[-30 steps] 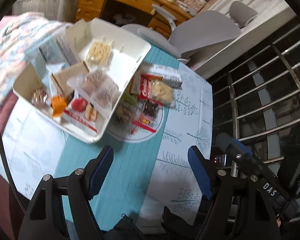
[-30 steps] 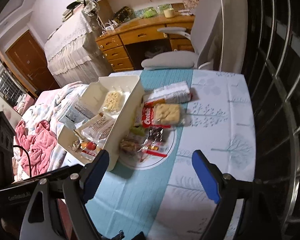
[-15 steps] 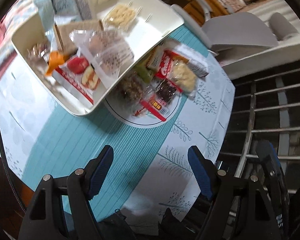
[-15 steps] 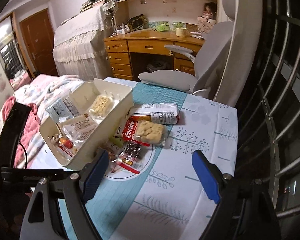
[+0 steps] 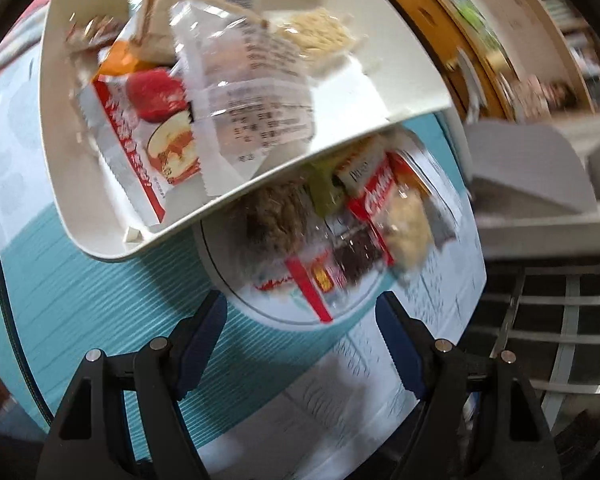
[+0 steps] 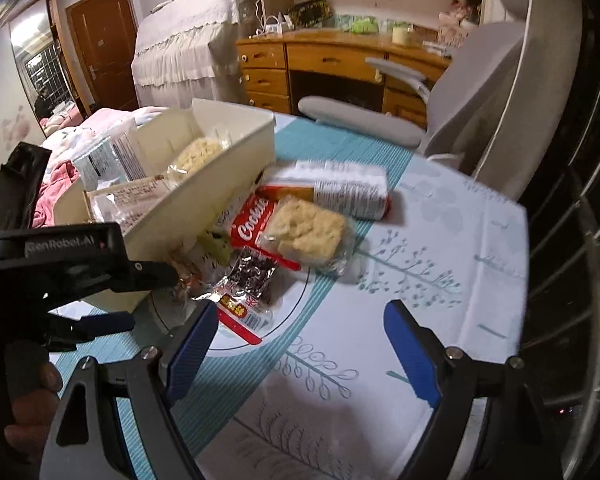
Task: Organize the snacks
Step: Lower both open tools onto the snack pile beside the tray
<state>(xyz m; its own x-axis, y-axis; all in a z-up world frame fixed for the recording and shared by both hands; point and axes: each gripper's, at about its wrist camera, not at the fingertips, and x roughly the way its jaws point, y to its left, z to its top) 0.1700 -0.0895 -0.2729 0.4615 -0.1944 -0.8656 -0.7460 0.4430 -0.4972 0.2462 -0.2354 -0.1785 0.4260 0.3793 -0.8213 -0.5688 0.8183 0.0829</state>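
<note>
Since earlier frame both grippers closer to snack pile point(image 6: 284, 240). Left gripper point(image 5: 300, 344) and right gripper point(image 6: 296, 344) spread, empty. White bin point(image 5: 400, 92) partly filled; pile beside it on table point(image 6: 440, 320) left to sort.

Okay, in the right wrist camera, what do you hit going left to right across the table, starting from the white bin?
white bin → red cookie pack → clear-wrapped pale biscuit block → bare tablecloth with tree prints → grey chair back past the table's edge.

wooden desk point(image 6: 332, 60), grey chair point(image 6: 472, 92), brown door point(image 6: 104, 44)
</note>
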